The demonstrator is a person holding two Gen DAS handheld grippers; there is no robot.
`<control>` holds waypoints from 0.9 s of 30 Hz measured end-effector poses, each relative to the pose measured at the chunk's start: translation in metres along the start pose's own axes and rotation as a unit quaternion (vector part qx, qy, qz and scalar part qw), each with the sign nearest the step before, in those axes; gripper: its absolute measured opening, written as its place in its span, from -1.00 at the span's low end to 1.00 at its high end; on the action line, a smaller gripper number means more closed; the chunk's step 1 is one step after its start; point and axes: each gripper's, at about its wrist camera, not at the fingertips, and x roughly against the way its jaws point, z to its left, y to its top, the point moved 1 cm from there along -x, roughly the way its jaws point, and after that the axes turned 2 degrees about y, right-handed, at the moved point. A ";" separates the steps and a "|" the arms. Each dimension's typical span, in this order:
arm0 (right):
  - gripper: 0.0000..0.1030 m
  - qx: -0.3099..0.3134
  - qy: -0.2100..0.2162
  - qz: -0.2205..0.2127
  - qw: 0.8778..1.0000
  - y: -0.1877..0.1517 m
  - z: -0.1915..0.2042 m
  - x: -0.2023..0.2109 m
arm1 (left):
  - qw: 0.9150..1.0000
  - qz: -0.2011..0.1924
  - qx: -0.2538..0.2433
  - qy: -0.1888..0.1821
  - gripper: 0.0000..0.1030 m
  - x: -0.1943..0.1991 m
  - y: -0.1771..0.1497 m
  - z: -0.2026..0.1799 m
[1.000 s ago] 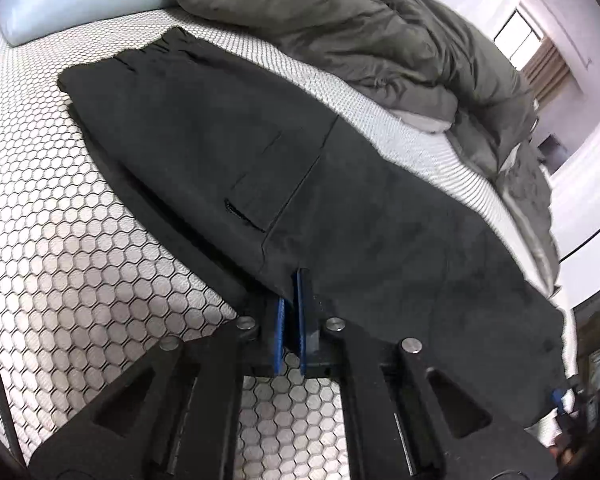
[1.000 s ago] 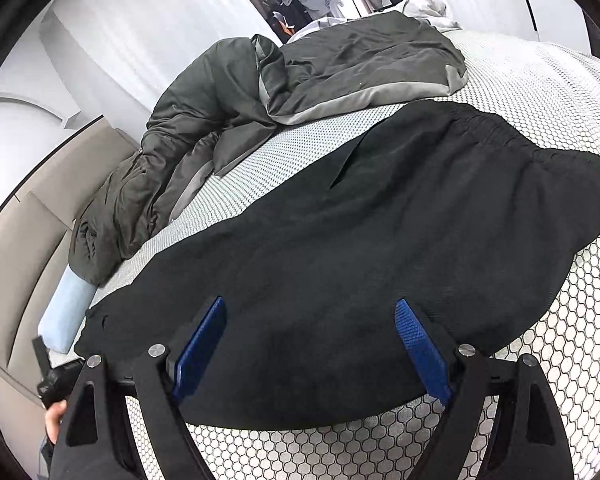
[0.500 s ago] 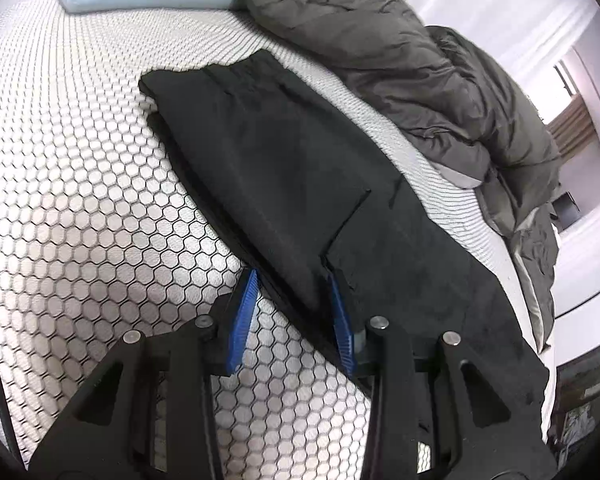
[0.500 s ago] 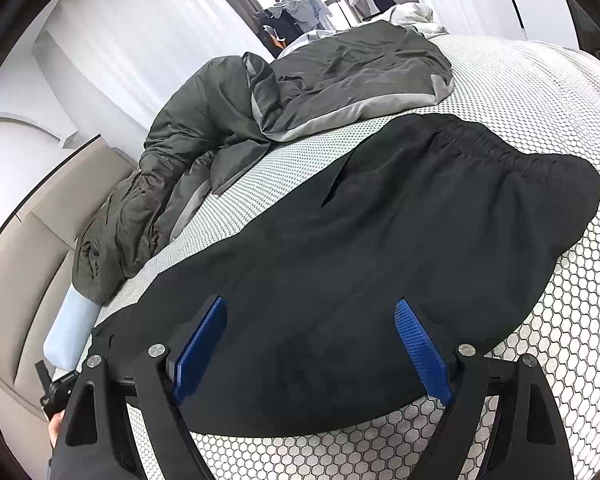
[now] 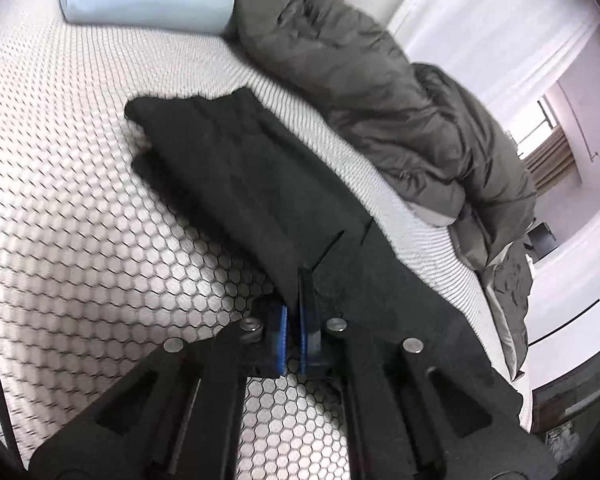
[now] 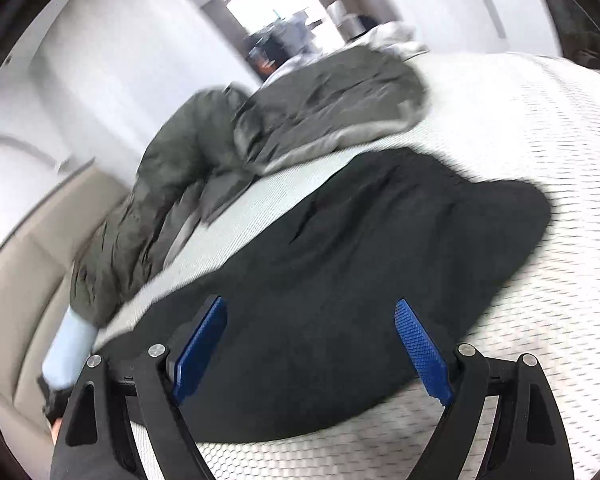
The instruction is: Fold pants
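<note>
Left gripper: I reopen, then re-clamp pants edge nearer pocket; grip secured. Right gripper wide, empty above pants. Fold lift next.

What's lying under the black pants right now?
The black pants lie flat on the white hexagon-patterned mattress cover, which shows all around them. A lower fabric layer peeks out along their near edge. Whatever else sits beneath is covered. The left gripper is shut on that edge.
</note>
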 end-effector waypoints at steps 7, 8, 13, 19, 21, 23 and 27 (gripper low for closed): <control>0.70 -0.167 -0.017 -0.020 0.986 0.003 -0.095 0.031 | 1.000 -0.003 0.000 0.023 -0.97 0.029 0.004 0.022; 0.70 -0.178 -0.005 -0.009 0.984 0.002 -0.101 0.026 | 1.000 0.006 0.004 0.031 -0.97 0.023 0.003 0.025; 0.34 -0.176 0.028 0.024 0.984 0.009 -0.102 -0.016 | 0.999 0.017 0.013 0.045 -0.97 0.011 0.001 0.031; -0.72 -0.192 0.051 0.030 0.980 0.013 -0.094 -0.029 | 1.000 0.005 0.000 0.020 -0.97 0.023 0.003 0.028; -0.74 -0.185 0.063 0.011 0.981 0.015 -0.087 -0.013 | 1.000 0.001 -0.006 0.011 -0.97 0.034 0.002 0.029; -0.75 -0.177 0.067 -0.006 0.982 0.011 -0.082 0.011 | 1.000 -0.003 -0.022 0.008 -0.97 0.044 -0.002 0.026; -0.75 -0.178 0.045 -0.026 0.983 -0.009 -0.089 0.050 | 0.999 0.007 -0.040 0.000 -0.97 0.066 -0.019 0.036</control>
